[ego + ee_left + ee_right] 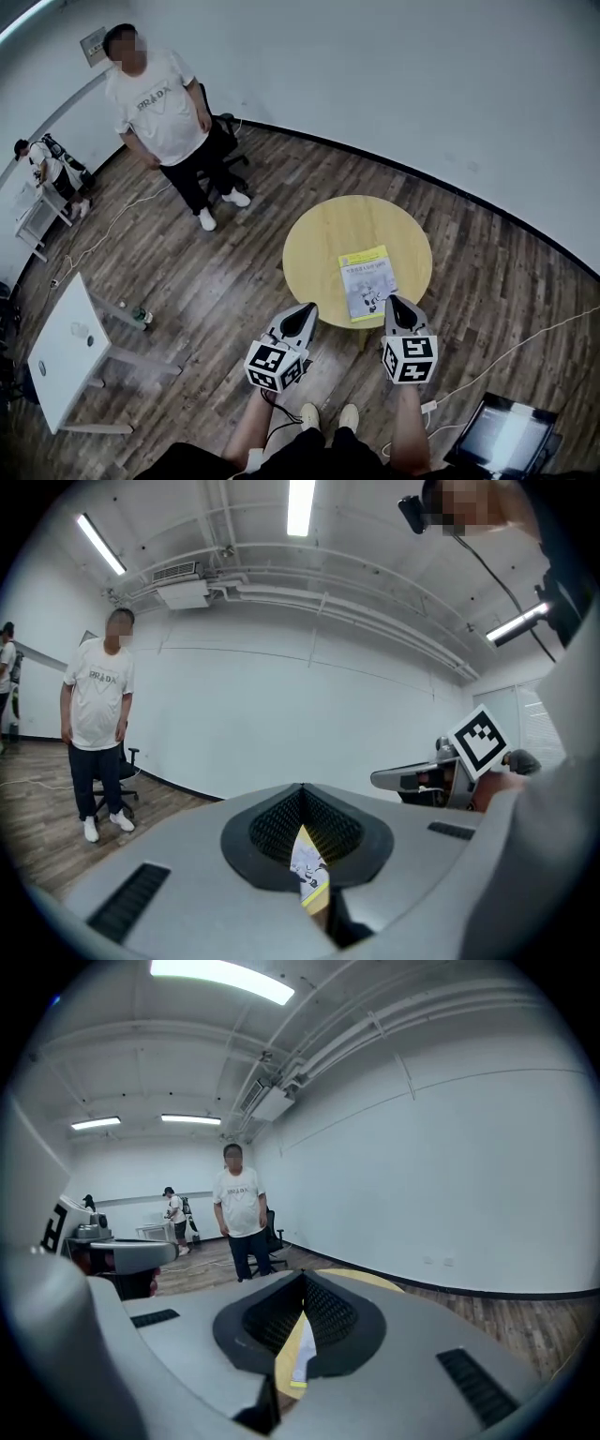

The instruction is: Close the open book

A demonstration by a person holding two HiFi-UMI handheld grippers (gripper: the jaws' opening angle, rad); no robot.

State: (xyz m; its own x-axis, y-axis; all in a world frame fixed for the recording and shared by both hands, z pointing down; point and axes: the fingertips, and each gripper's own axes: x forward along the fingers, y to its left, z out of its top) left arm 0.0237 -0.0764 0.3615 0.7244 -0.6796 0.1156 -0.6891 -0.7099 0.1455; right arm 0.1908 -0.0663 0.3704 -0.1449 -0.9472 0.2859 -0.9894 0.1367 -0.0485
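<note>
The closed book (367,281) sits at the round table's (319,234) 5 o'clock rim, where a dipping left gripper (302,319) or right gripper (401,309) (both pinched together, empty) could knock it off.

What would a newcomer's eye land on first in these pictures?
A round wooden table stands mid-floor with a closed yellow book lying by its near edge. Just short of it hang the left gripper and right gripper, jaws together and empty. A person in a white T-shirt stands at upper left.
</note>
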